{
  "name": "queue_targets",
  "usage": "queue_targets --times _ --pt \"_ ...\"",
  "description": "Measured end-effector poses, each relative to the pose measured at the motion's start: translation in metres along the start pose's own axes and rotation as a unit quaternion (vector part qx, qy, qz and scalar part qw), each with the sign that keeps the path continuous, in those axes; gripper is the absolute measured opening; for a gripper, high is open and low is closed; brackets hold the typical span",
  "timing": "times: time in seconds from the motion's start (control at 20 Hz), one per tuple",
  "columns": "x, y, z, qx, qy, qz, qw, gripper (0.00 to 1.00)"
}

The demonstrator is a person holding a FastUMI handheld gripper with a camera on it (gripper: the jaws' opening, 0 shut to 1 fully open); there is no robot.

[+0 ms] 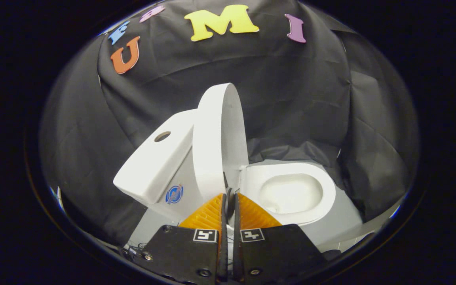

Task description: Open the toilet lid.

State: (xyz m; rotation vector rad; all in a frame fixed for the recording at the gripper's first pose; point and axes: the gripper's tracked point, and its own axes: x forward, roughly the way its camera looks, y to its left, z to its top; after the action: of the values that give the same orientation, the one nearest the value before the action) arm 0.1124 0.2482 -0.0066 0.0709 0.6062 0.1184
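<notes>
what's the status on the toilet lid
Tongs nearly closed, holding nothing, just short of the lid. Toilet lid raised upright against the tank. Bowl exposed. Nothing in the way.

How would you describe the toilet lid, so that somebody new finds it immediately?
Find the white toilet before the black cloth. The lid stands raised between tank and open bowl, just beyond the nearly closed tool. It is the only thin, rounded, upright slab.
</notes>
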Motion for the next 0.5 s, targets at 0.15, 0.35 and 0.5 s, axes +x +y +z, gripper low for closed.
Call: queue_targets --times 0.15,0.35,0.5 --pt "0.003 0.013 -0.003 -0.014 -0.001 0.001 1.000 0.08" --pt "0.005 0.030 -0.004 -0.036 -0.001 0.002 0.999 0.09" --pt "0.008 0.042 -0.006 -0.051 0.001 0.002 0.999 0.09"
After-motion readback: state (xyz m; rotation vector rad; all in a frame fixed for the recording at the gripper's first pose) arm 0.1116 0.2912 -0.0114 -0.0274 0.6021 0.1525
